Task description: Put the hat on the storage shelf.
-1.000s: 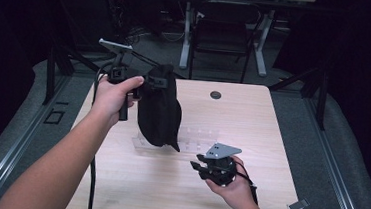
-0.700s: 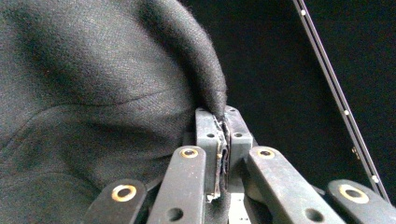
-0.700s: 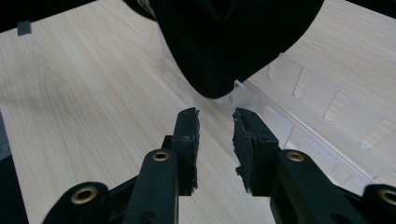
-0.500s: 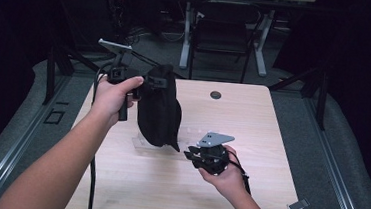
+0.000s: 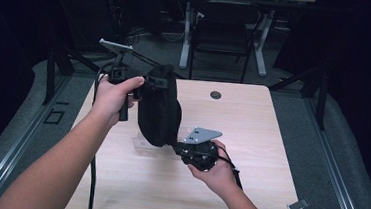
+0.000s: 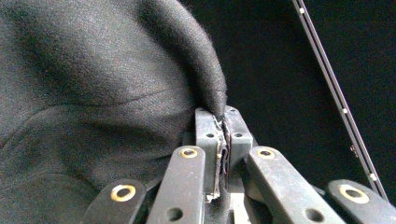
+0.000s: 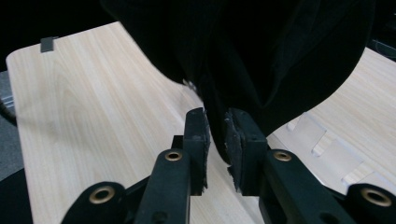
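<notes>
I see a light wooden table (image 5: 271,141) across the middle of the high view, with dark floor around it. A black cloth garment (image 5: 159,107) hangs left of the frame's centre, above the table, its lower end near the tabletop. In the upper left, my left hand (image 5: 116,96) holds the left gripper (image 5: 147,84) up against the top edge of the cloth; in the left gripper view its jaws are pressed together on a fold of the black fabric, which spreads over the left half of that frame. Just below the centre of the high view, my right hand (image 5: 216,169) holds the right gripper (image 5: 177,148) at the bottom tip of the cloth. In the right gripper view its jaws stand a little apart with a hanging edge of the cloth between them; I cannot tell whether they touch it. A clear, notched plastic piece (image 7: 327,144) lies flat on the table at the right of that frame. A small dark round disc (image 5: 216,95) sits near the table's far edge, and a small grey tab (image 5: 297,205) lies at its lower right corner.
</notes>
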